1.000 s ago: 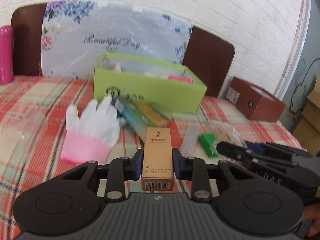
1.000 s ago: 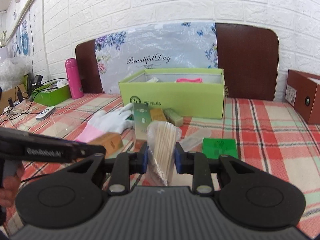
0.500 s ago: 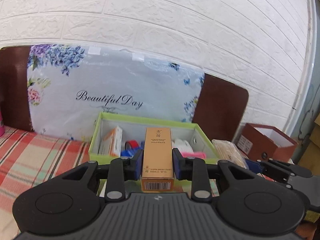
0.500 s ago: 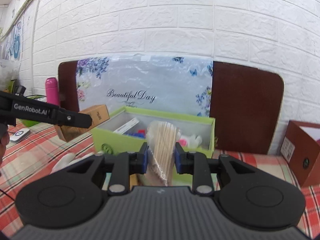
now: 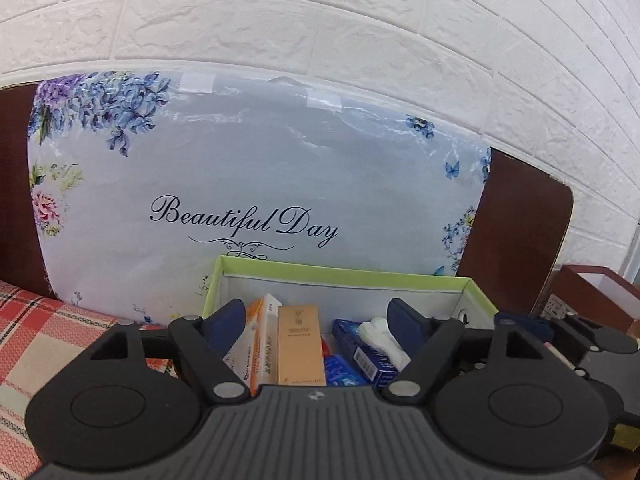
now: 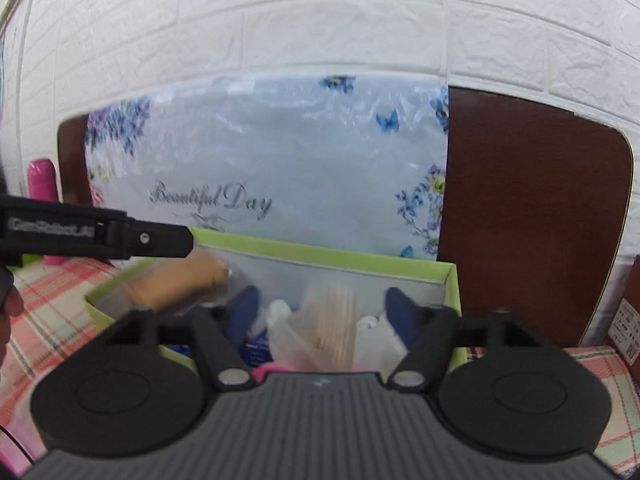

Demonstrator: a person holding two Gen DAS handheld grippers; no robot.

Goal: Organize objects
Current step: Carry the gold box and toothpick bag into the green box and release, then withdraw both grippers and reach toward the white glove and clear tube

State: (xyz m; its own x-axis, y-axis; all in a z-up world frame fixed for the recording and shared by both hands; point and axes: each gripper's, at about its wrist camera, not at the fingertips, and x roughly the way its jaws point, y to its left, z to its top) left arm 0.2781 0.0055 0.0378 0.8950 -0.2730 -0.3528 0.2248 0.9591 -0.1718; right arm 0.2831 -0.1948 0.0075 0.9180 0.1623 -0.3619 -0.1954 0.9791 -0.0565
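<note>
Both hand-held grippers have let go since half a second ago: the left hand-held gripper was clamped on the tan carton and now stands spread wide, with the carton resting upright inside the green box, clear of both fingers. Same story on the other side, where the right hand-held gripper has sprung apart and the bag of wooden sticks sits down in the box between its blue pads, touching neither.

Left wrist view: the carton stands just beside an orange-and-white carton at its 9 o'clock, with a blue packet and a white bundle at its 3 o'clock. It's a tight fit, no gap on the left side. The box's far rim runs across at 12 o'clock, backed by the floral "Beautiful Day" board; open space above the rim.

Right wrist view: the left tool's black body reaches in from 9 o'clock over the box's left end, level with the rim. The right tool points straight into the box, its fingers dipped below the far rim. Checked tabletop shows at 8 o'clock, a pink bottle at 9 o'clock.
</note>
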